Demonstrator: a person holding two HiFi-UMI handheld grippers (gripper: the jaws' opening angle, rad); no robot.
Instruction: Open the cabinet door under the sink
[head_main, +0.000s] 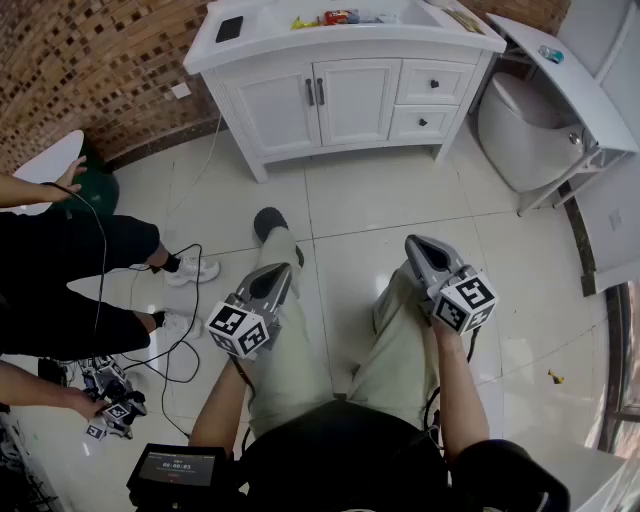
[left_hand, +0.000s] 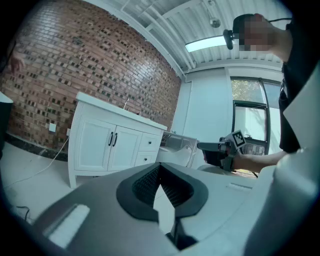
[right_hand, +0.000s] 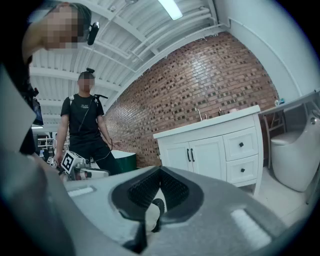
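White cabinet doors (head_main: 352, 100) stand shut far ahead, their upright handles (head_main: 311, 92) side by side at the middle seam. Left gripper (head_main: 274, 274) and right gripper (head_main: 420, 244) hang well short of them, fingers closed on nothing, neither clearly nearer.
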